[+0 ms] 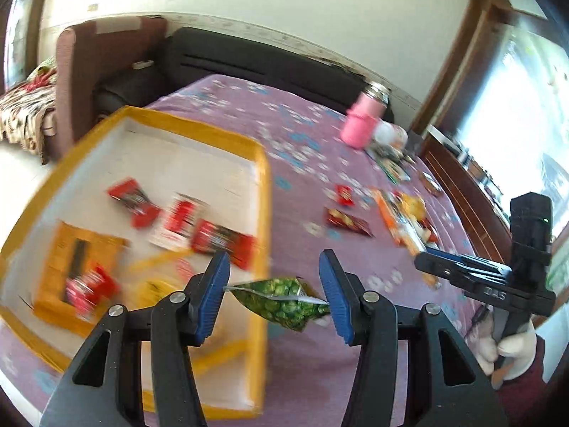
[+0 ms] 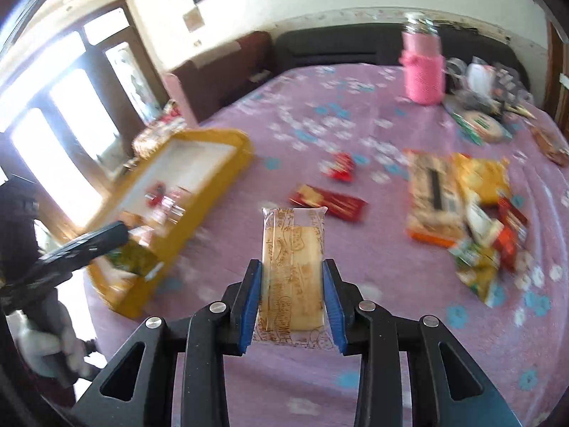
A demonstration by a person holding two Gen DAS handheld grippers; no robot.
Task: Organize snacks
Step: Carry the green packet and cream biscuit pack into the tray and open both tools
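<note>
My left gripper (image 1: pixel 275 286) is shut on a green snack packet (image 1: pixel 281 300), pinched by its two ends, above the right rim of a yellow tray (image 1: pixel 265 192). The white-floored tray holds several red packets (image 1: pixel 222 240) and an orange box (image 1: pixel 76 249). My right gripper (image 2: pixel 293 295) is shut on a clear-wrapped pale biscuit bar (image 2: pixel 293 245) with brown print, held above the purple tablecloth. In the right wrist view the left gripper (image 2: pixel 119 236) hangs at the tray's near corner with the green packet (image 2: pixel 131 258). In the left wrist view the right gripper (image 1: pixel 426 261) is at the right.
Loose snacks lie in a pile (image 2: pixel 480 213) on the flowered purple cloth (image 2: pixel 249 373), with two red packets (image 2: pixel 329 201) between pile and tray. A pink bottle (image 2: pixel 423 67) stands at the back. A dark sofa (image 1: pixel 249 57) lies beyond the table.
</note>
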